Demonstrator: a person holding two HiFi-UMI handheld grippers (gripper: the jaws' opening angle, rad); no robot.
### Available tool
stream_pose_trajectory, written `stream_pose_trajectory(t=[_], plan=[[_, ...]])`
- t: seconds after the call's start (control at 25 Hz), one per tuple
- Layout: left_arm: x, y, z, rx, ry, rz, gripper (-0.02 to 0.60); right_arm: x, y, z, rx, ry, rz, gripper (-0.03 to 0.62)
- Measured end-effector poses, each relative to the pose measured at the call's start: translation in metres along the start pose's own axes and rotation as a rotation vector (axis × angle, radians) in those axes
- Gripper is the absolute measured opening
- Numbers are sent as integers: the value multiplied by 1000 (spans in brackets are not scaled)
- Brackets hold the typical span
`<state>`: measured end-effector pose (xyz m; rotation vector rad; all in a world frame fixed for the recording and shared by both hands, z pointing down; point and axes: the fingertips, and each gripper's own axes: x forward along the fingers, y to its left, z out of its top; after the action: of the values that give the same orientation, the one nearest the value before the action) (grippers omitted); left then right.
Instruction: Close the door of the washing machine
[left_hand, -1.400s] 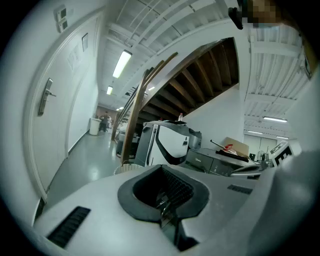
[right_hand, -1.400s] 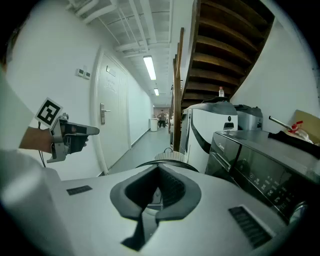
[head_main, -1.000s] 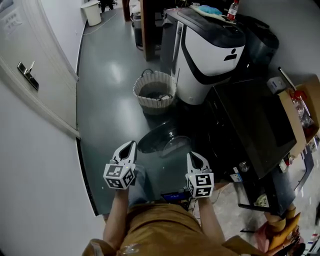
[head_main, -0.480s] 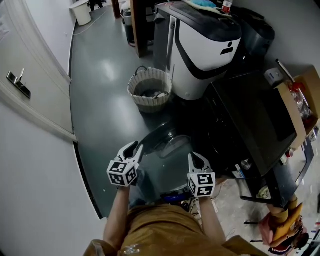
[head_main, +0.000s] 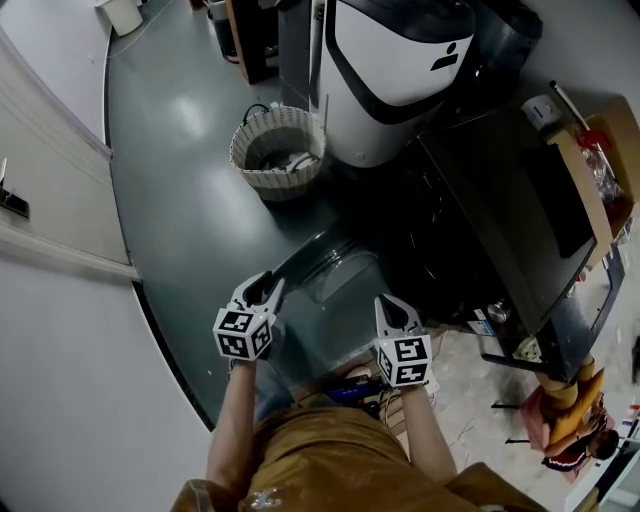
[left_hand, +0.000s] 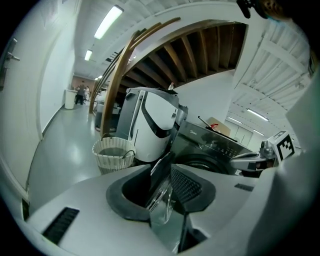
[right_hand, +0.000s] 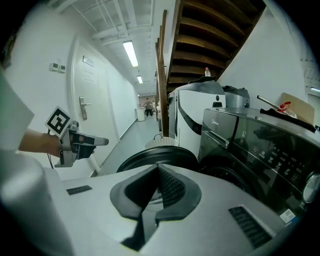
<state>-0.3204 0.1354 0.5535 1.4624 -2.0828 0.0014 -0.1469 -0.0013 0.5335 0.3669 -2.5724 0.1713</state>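
Spreads the fingers (left_hand: 187, 186) of the left gripper (head_main: 262, 284) apart, with the thin edge of the open door (left_hand: 161, 192) in the gap and neither pad pressing it. Presses the fingers (right_hand: 172, 189) of the right gripper (head_main: 392, 303) tip to tip on nothing, near the door's dark rim. Shows the door swung out over the floor (head_main: 190, 200) before the washing machine (head_main: 490, 210), wicker basket (head_main: 278, 150) beyond.

Ochre top. Pale grey left gripper (head_main: 263, 285), jaws opening, door edge (left_hand: 159, 170) seemingly between them, and right gripper (head_main: 392, 302) bear black-and-white marker cubes (head_main: 243, 334).
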Motion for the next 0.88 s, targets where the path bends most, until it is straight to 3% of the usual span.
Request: stream_pose_trajectory(t=[0.24,0.88], plan=[[34,18,-12,63,78,-20,139,14,-8,-18,19,57,-23,14],[95,35,-53,109,206,-59,156,14,-21,-73,67,174,-70,13]])
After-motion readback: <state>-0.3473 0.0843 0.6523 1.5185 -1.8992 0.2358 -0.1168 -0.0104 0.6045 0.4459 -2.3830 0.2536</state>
